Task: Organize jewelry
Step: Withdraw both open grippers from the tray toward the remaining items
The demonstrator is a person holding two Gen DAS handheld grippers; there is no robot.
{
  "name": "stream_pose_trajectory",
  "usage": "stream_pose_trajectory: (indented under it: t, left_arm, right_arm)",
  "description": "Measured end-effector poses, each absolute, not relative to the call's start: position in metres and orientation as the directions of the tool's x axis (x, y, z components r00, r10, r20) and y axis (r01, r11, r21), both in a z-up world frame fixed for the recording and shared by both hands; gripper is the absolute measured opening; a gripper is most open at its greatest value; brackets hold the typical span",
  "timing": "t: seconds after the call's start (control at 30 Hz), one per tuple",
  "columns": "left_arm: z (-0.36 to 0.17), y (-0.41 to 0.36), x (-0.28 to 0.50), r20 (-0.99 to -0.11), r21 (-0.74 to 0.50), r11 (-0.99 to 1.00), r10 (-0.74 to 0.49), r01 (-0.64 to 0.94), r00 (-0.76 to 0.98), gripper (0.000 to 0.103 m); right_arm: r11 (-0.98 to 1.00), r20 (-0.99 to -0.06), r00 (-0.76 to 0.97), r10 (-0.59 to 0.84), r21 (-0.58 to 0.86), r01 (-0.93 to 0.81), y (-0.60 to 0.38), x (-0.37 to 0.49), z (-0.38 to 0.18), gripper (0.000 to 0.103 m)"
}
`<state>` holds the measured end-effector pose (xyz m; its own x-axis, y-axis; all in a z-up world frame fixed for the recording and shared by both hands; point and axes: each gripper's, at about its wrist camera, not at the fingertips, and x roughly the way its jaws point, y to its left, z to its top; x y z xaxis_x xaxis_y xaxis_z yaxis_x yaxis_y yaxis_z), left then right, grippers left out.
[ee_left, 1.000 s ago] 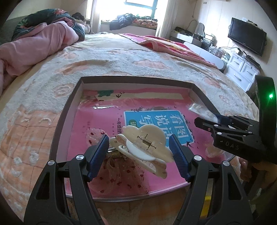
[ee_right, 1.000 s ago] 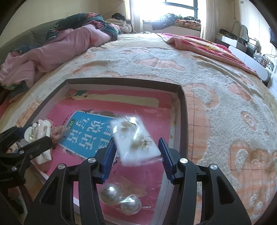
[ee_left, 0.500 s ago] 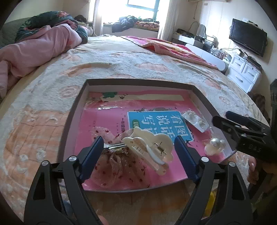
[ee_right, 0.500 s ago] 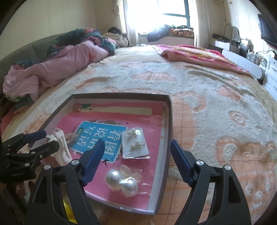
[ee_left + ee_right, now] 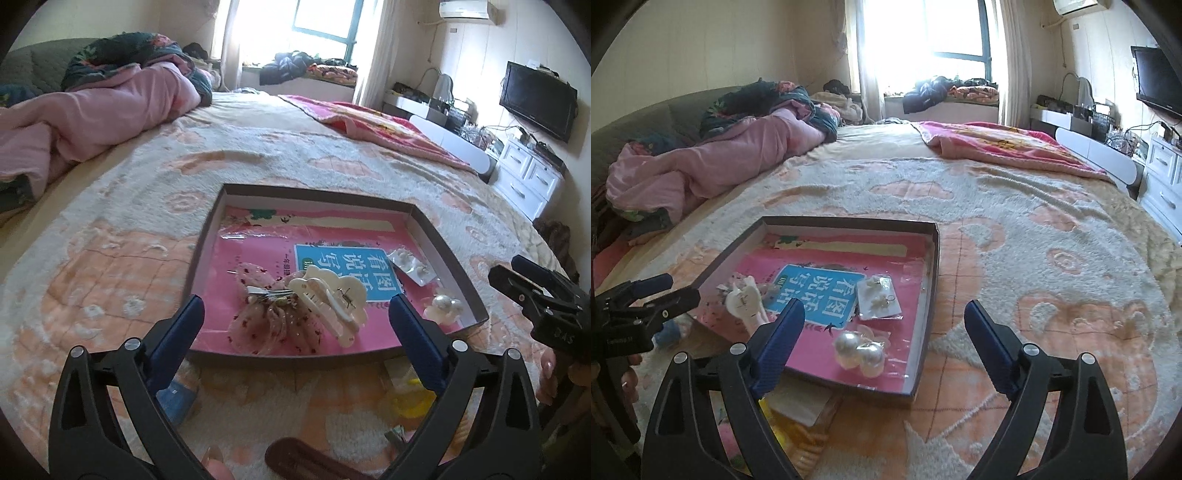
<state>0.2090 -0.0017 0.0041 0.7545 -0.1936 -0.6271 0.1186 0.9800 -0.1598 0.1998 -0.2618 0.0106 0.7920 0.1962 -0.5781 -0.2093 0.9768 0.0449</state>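
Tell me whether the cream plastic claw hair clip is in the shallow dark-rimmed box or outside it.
In. The cream plastic claw hair clip lies on its side inside the shallow dark-rimmed box, partly on a sheer pink dotted bow.

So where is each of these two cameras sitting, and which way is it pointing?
Left wrist view: sits on the left tongs, looking forward over the tray from its near edge; both open fingers show, and the right tongs at right.
Right wrist view: sits on the right tongs, facing the tray's right side; the left tongs show at left.
Both share the tray, hair claw, pearl pieces, earring card and bed.
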Motion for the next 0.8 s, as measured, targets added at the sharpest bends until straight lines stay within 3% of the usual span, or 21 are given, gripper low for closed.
stream_pose_trajectory:
  t: [0.8]
  left_arm:
    - [0.023, 0.018, 0.140, -0.584, -0.131, 0.989, -0.135, 0.071, 0.801, 0.091]
  right_arm:
    - [0.955, -0.520, 0.814, 0.259, 0.010, -0.297, -0.248, 0.115, 0.035, 0.086]
